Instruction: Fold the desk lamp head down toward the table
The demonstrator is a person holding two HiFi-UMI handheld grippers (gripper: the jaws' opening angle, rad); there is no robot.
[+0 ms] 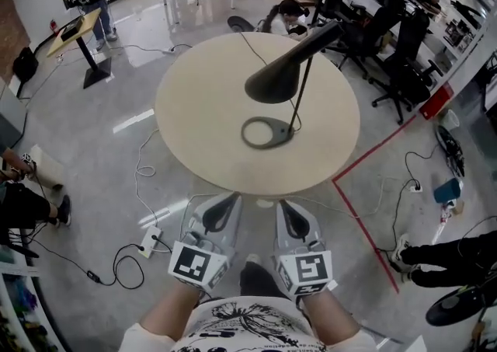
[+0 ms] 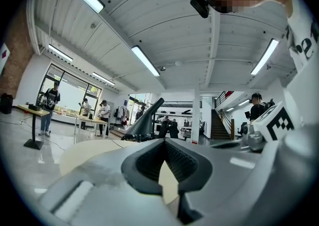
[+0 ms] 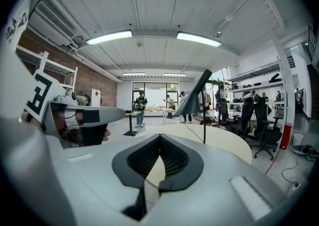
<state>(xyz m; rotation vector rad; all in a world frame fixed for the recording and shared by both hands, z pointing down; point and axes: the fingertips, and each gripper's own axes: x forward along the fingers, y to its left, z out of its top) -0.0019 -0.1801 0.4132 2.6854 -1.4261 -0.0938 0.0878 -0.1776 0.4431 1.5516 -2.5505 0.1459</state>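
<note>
Two grey handheld grippers are hovering just beside the near rim of a round beige table (image 1: 190,113). The left gripper (image 1: 228,204) is showing its black jaws pressed together at the tips, with nothing between them. The right gripper (image 1: 284,207) is closed the same way and is empty. A black desk lamp (image 1: 283,72) is standing right of the table's centre. Its ring base is lying flat, and its cone head is sitting raised on the thin stem, well apart from both grippers.

Forearms (image 1: 165,318) cut by bottom edge
</note>
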